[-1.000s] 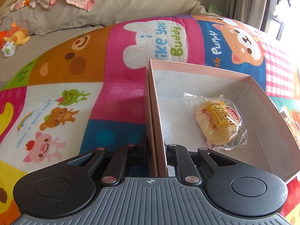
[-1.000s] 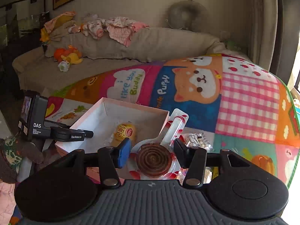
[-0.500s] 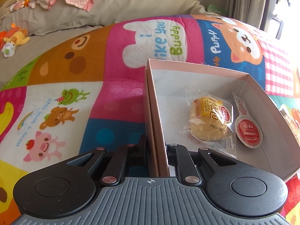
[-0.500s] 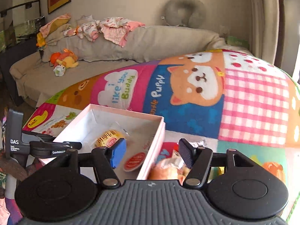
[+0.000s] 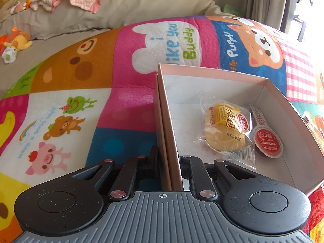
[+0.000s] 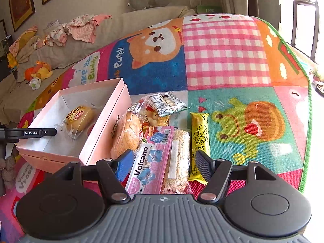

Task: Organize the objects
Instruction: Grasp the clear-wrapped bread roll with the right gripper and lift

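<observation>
Now the left hand-held gripper (image 5: 169,158) pinches the pink box's (image 5: 162,109) near wall, likely to steady it while the wrapped bun (image 5: 224,129) and red-lidded spoon pack (image 5: 267,139) lie inside. Over the mat's snack pile, the right hand-held gripper (image 6: 164,165) has been spreading its jaws, empty, straddling the Volcano packet (image 6: 149,162).

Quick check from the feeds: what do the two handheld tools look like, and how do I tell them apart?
Both have a ribbed grey body, two round black discs and black linkage arms with silver pivots. The right tool has one blue pad and one dark pad. The left tool shows bare black fingers; in the right view its side reads "GenRobot.AI".
</observation>
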Demonstrator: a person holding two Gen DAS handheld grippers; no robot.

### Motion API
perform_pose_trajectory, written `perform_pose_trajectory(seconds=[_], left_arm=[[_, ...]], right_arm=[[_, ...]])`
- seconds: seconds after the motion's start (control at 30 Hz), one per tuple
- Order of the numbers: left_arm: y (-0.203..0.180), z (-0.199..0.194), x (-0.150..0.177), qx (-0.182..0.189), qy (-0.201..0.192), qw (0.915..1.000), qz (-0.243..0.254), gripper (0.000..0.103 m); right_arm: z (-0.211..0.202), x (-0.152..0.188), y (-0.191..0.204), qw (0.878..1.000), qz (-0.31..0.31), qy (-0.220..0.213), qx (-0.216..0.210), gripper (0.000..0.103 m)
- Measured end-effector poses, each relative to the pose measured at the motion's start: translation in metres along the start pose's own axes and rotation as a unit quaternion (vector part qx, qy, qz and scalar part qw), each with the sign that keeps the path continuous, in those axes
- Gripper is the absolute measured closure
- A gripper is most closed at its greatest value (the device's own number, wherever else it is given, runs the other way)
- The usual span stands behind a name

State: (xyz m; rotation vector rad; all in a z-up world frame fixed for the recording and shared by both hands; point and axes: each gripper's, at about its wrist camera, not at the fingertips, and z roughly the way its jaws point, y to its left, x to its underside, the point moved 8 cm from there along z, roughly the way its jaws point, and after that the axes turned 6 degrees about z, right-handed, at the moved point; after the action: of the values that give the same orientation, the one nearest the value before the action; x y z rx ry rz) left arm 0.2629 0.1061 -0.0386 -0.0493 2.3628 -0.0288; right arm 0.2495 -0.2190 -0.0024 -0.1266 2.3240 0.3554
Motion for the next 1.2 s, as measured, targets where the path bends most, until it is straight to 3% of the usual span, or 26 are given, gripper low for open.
perform_pose_trajectory(seconds=[0.17,0.3,0.43,0.57,0.73,1.0,1.07,1.13,1.2], left_arm=[[0.0,-0.001,0.0,-0.001,0.0,1.0,0.001,0.089],[0.0,-0.001,0.0,0.0,0.0,1.0,0.001,0.089],[-0.001,-0.001,0.001,0.0,0.0,1.0,0.001,0.089],[-0.001,-0.001,0.001,0.0,0.0,1.0,0.001,0.089],[-0.001,-0.001,0.001,0.0,-0.001,1.0,0.001,0.089],[-0.001,-0.001,0.001,0.0,-0.001,1.0,0.001,0.089],[-0.001,-0.001,0.001,-0.001,-0.001,1.0,0.001,0.089],[-0.001,-0.001,0.001,0.0,-0.001,1.0,0.001,0.089],[-0.001,-0.001,0.001,0.0,-0.001,1.0,0.001,0.089]], right_arm=[[0.002,-0.008,0.006,1.0,0.004,0.0,-0.016,0.036],[0.014,-0.027,0.022,0.998,0.027,0.002,-0.057,0.044],[0.041,-0.037,0.04,0.997,0.039,0.017,-0.069,0.049],[0.061,-0.028,0.038,0.994,0.063,0.053,-0.067,0.072],[0.039,-0.011,0.024,0.994,0.061,0.063,-0.059,0.073],[-0.029,0.042,0.006,0.992,0.055,0.095,-0.061,0.073],[-0.041,0.05,0.001,0.994,0.053,0.087,-0.039,0.068],[-0.052,0.054,-0.003,0.998,0.028,0.058,0.007,0.049],[-0.061,0.056,-0.002,0.999,-0.001,0.034,0.042,0.042]])
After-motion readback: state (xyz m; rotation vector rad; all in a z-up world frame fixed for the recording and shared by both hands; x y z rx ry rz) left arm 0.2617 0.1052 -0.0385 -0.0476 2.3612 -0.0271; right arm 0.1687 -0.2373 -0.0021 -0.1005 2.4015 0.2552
